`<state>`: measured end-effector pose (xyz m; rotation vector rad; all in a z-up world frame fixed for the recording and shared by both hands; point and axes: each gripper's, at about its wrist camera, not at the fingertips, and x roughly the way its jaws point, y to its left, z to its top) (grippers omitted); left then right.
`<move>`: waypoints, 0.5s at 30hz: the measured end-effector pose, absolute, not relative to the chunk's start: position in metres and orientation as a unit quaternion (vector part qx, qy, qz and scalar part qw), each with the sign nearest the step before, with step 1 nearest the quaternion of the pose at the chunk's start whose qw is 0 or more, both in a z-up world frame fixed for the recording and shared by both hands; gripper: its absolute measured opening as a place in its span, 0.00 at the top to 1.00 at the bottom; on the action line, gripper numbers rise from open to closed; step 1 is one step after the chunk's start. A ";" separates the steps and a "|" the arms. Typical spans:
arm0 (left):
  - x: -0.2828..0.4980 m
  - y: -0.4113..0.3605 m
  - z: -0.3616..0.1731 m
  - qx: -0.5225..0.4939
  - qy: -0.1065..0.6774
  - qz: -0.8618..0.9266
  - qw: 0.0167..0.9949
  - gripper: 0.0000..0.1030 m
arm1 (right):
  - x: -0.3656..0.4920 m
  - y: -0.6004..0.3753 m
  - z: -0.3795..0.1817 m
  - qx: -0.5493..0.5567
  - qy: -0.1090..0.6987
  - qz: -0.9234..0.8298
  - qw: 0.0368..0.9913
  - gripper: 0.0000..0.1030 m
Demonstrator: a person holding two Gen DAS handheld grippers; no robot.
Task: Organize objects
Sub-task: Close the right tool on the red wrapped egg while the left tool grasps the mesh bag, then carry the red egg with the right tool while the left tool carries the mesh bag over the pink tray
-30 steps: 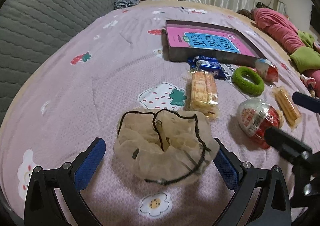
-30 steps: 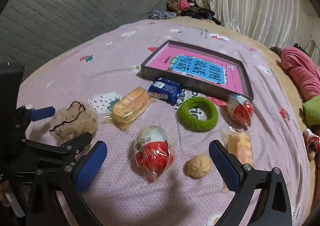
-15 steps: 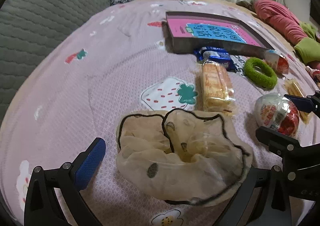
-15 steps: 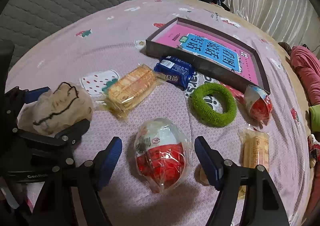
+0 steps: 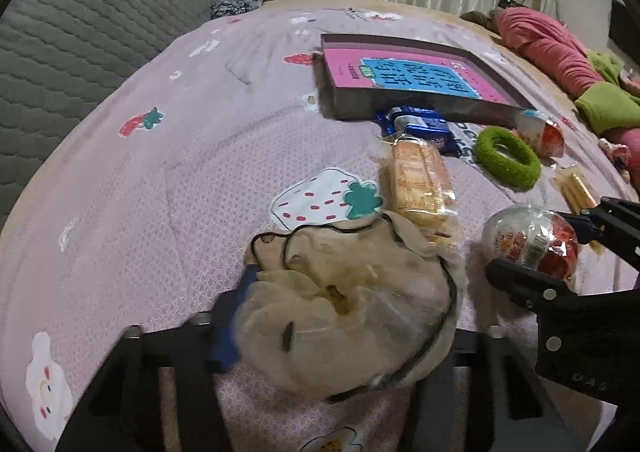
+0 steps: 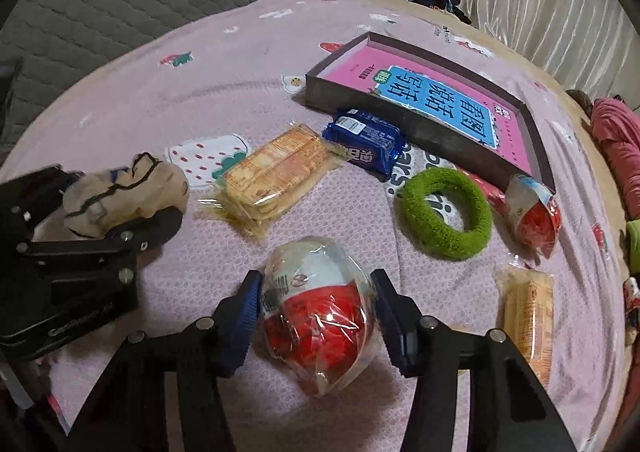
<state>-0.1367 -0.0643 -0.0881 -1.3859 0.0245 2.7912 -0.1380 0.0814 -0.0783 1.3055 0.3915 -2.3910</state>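
Plainly, little of the sorting looks done. The pink quilted bedspread with strawberry prints carries everything, and every snack lies on the cloth, outside the shallow dark cardboard box with a pink and blue printed bottom, which holds nothing that I can see.

If that box is the goal, which is my guess from the task, all the loose pieces are left: the fuzzy green ring just beside the box wall, the clear pack of orange crackers, the blue foil biscuit packet against the box front, a small pack of yellow wafer sticks, and a smaller red and white wrapped egg at the box corner.

2 items are in hand. The left gripper closes on the beige mesh drawstring pouch with a black cord, which bulges between its fingers; the far finger is hidden, but the pouch looks squeezed. The right gripper has its blue pads pressed against the large red and white plastic-wrapped egg, which sits on the bedspread in front of the green ring, not yet raised as far as I can judge.

Both grasps seem just made, so carrying and placing are all ahead.
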 end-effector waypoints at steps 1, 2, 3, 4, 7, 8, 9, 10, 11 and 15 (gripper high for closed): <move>-0.136 -0.065 -0.087 -0.443 0.002 0.896 0.018 0.62 | -0.138 0.082 -0.078 0.465 0.136 -0.853 0.196 0.47; -0.135 -0.065 -0.087 -0.440 -0.002 0.898 0.024 0.65 | -0.137 0.082 -0.077 0.464 0.134 -0.853 0.197 0.47; -0.134 -0.065 -0.086 -0.438 -0.003 0.898 0.027 0.71 | -0.135 0.082 -0.077 0.463 0.134 -0.853 0.198 0.47; -0.133 -0.065 -0.086 -0.436 -0.006 0.899 0.030 0.74 | -0.134 0.082 -0.076 0.463 0.132 -0.854 0.199 0.47; -0.132 -0.065 -0.086 -0.436 -0.015 0.899 0.043 0.78 | -0.130 0.083 -0.073 0.458 0.122 -0.857 0.203 0.47; -0.131 -0.064 -0.086 -0.436 -0.015 0.899 0.047 0.79 | -0.129 0.084 -0.071 0.457 0.119 -0.858 0.204 0.47; -0.130 -0.064 -0.086 -0.435 -0.015 0.899 0.048 0.80 | -0.127 0.086 -0.069 0.454 0.115 -0.860 0.205 0.47; -0.130 -0.063 -0.086 -0.435 -0.013 0.899 0.049 0.80 | -0.126 0.086 -0.068 0.452 0.112 -0.861 0.204 0.47; -0.129 -0.061 -0.085 -0.433 -0.013 0.900 0.051 0.80 | -0.125 0.087 -0.067 0.451 0.108 -0.862 0.205 0.47; -0.124 -0.058 -0.084 -0.431 -0.004 0.901 0.049 0.80 | -0.120 0.095 -0.060 0.444 0.089 -0.867 0.209 0.47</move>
